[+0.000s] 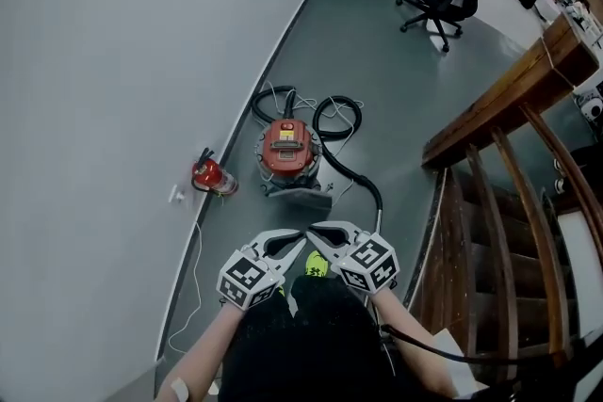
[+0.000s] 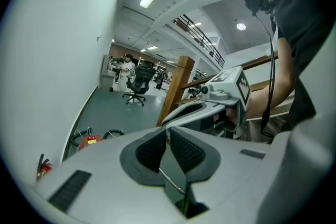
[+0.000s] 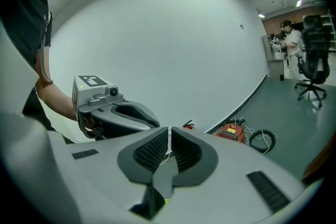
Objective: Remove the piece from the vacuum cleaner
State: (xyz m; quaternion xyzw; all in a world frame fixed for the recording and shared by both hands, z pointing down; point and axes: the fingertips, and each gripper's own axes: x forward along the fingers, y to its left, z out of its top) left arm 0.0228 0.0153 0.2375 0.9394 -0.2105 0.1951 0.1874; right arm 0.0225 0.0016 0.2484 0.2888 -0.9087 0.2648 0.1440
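Where the hose (image 1: 350, 170) passes behind the right gripper (image 1: 316, 228), its end is hidden.

A red vacuum cleaner (image 1: 287, 149) with a black hose (image 1: 350, 167) is seen on the grey floor (image 1: 377, 71); black-and-white squares mark both cubes.

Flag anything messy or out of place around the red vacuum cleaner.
The vacuum cleaner sits amid loose clutter: its black hose loops and trails across the floor, and white cord lies tangled beside it. Nothing looks spilled or broken.
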